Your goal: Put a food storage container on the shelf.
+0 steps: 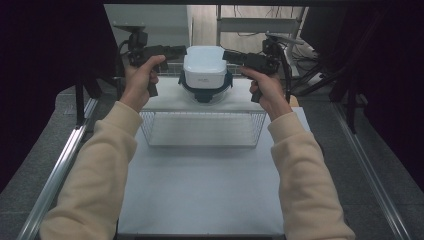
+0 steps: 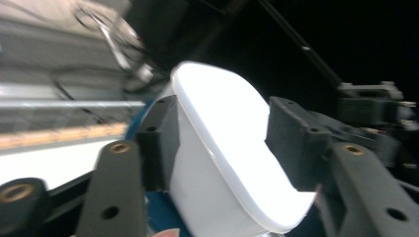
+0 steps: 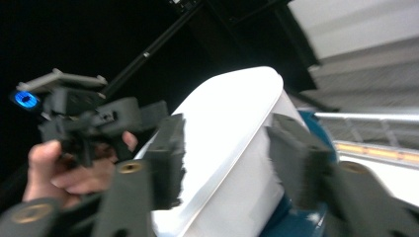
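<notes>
Flanking the white container (image 1: 204,67), both claws stand open beside its edges.

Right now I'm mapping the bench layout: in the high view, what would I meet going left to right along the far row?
Left gripper → white container → right gripper.

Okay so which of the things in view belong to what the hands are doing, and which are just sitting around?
In the job:
- white rounded headset with a dark blue strap
- left claw and right claw, jaws either side of the headset
- raised white platform that the headset rests on

Just lying about:
- wire mesh basket
- white table mat
- cables and dark stands behind
</notes>
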The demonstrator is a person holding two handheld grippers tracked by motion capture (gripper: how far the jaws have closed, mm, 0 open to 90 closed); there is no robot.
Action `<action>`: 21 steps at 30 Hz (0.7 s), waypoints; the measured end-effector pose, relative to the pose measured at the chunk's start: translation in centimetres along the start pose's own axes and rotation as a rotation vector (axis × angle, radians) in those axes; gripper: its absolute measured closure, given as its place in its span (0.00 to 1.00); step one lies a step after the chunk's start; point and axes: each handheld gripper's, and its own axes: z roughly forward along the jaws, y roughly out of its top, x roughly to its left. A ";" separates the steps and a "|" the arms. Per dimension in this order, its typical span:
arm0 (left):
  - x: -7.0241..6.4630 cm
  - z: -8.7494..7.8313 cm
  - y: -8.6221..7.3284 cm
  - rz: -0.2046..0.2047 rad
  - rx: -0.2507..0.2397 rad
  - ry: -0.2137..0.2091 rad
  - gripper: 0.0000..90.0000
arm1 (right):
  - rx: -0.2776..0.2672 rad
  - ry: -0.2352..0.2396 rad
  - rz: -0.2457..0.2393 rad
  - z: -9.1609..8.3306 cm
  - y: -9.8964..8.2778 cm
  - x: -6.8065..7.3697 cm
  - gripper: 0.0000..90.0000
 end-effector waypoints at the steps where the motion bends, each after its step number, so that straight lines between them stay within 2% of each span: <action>1: -0.2 -0.4 -0.1 0.020 -0.002 0.003 0.48 | 0.002 -0.011 -0.024 -0.3 0.0 0.3 0.47; 3: -0.5 -1.1 -0.5 0.053 0.001 0.014 0.45 | 0.011 -0.019 -0.071 -1.1 -0.1 0.7 0.44; 5: -0.6 -2.1 -1.1 0.069 -0.001 0.010 0.43 | 0.014 -0.035 -0.113 -1.9 -0.2 1.1 0.42; 12: -0.9 -5.7 -3.9 0.175 0.012 0.038 0.38 | 0.032 -0.045 -0.197 -4.1 -1.7 2.4 0.37; 18: -0.7 -7.5 -7.5 0.232 0.032 0.036 0.36 | 0.046 -0.033 -0.270 -5.6 -3.8 2.9 0.36; 21: -0.5 -7.7 -9.8 0.252 0.052 0.034 0.36 | 0.059 -0.054 -0.324 -6.3 -5.3 3.1 0.36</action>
